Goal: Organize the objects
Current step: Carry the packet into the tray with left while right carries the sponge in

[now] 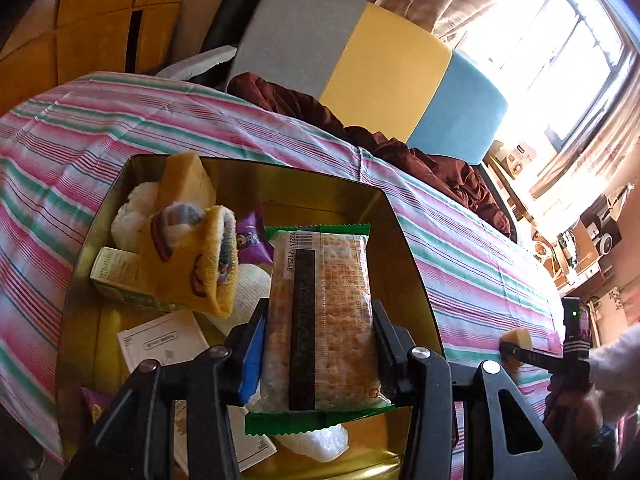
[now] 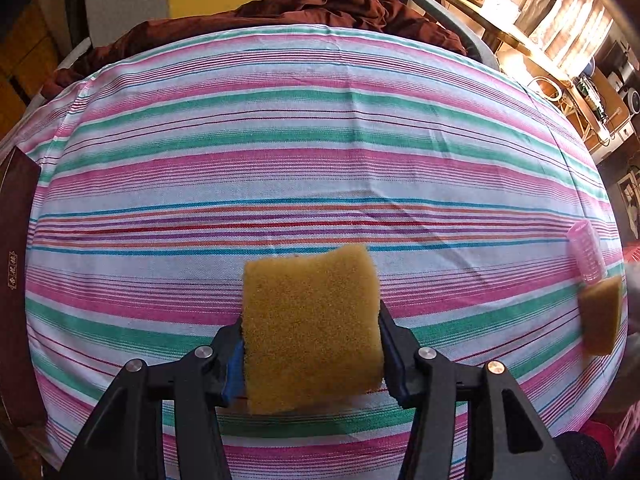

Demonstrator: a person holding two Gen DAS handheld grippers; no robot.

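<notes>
My left gripper (image 1: 318, 328) is shut on a green-edged cracker packet (image 1: 324, 316) and holds it over the gold tin box (image 1: 404, 248). The box holds a yellow sock (image 1: 192, 264), a yellow sponge (image 1: 188, 180), small cartons, white and purple packets. My right gripper (image 2: 312, 332) is shut on a yellow sponge (image 2: 312, 328) above the striped cloth (image 2: 304, 152). The right gripper also shows in the left wrist view (image 1: 516, 350), right of the box, with the sponge in it.
A pink hair roller (image 2: 586, 250) and another yellow sponge (image 2: 602, 314) lie on the cloth at the right. A dark brown box lid (image 2: 16, 272) sits at the left edge. Crumpled brown fabric (image 2: 312, 4) lies at the far edge, before a sofa.
</notes>
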